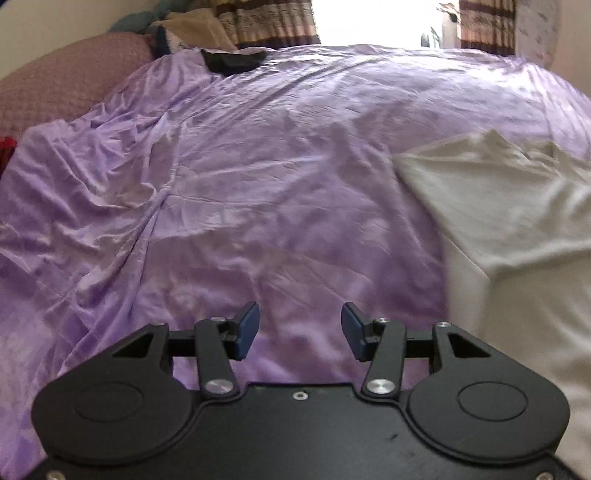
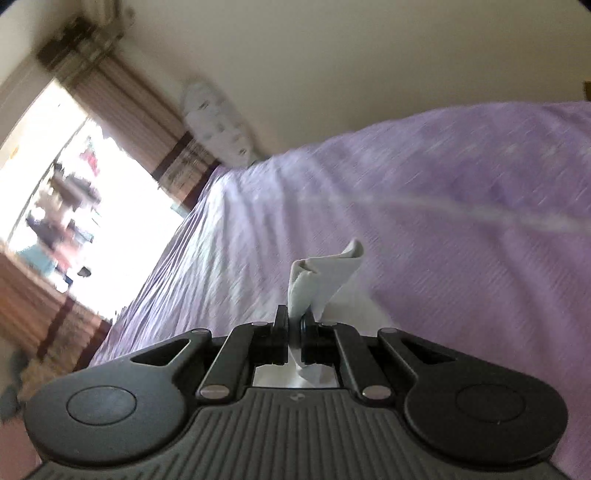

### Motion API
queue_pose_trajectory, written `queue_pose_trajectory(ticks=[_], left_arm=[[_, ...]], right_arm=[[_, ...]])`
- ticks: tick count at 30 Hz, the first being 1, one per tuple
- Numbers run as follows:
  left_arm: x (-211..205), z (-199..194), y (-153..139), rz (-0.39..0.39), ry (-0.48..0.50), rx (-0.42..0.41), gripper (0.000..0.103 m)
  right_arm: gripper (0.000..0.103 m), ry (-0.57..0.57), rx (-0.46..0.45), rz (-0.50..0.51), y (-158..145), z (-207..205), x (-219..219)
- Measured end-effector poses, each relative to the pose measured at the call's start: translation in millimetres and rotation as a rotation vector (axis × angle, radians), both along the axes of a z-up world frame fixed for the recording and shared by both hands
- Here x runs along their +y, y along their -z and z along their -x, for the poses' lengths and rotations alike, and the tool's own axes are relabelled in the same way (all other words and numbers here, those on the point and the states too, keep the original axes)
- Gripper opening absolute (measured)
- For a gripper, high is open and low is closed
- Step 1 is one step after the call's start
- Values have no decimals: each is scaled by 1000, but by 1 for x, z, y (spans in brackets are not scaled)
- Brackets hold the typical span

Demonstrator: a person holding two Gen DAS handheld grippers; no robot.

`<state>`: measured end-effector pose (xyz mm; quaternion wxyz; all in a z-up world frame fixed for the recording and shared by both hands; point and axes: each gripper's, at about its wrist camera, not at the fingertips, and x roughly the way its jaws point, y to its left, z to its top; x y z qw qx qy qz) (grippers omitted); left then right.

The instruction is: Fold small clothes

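A white garment lies spread on the purple bedsheet at the right of the left wrist view. My left gripper is open and empty, held above the sheet to the left of the garment. My right gripper is shut on a fold of the white garment, which sticks up crumpled between the fingers above the purple sheet. The right wrist view is tilted and blurred.
A pink quilted pillow and a pile of bedding lie at the far left. A black item rests at the sheet's far edge. A bright window with striped curtains is beyond the bed.
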<state>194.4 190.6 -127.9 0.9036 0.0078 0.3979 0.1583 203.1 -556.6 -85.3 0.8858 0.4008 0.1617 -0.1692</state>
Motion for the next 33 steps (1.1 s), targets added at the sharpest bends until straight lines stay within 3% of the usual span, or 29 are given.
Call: queue_pose_trajectory(ticks=[6, 11, 14, 19, 26, 28, 29, 31, 33], left_arm=[[31, -33, 4, 63, 34, -57, 51], [42, -18, 23, 74, 90, -86, 51], [67, -18, 33, 130, 46, -41, 50], [100, -14, 21, 247, -28, -111, 50], [96, -13, 13, 234, 14, -131, 50], [97, -14, 14, 256, 21, -129, 51], [97, -15, 15, 266, 25, -125, 51], [97, -17, 19, 262, 25, -113, 51], [97, -18, 21, 249, 17, -101, 51]], right_arm=[[5, -95, -16, -23, 0, -39, 107], [5, -244, -45, -44, -6, -74, 193], [5, -369, -38, -15, -9, -93, 253], [5, -510, -29, -37, -5, -109, 341], [7, -713, 57, -50, 23, -115, 445], [37, -816, 118, -77, 35, -113, 472], [45, -857, 150, -68, 37, -111, 482], [46, -943, 161, -30, 38, -99, 502], [46, -956, 144, 18, 28, -89, 505]])
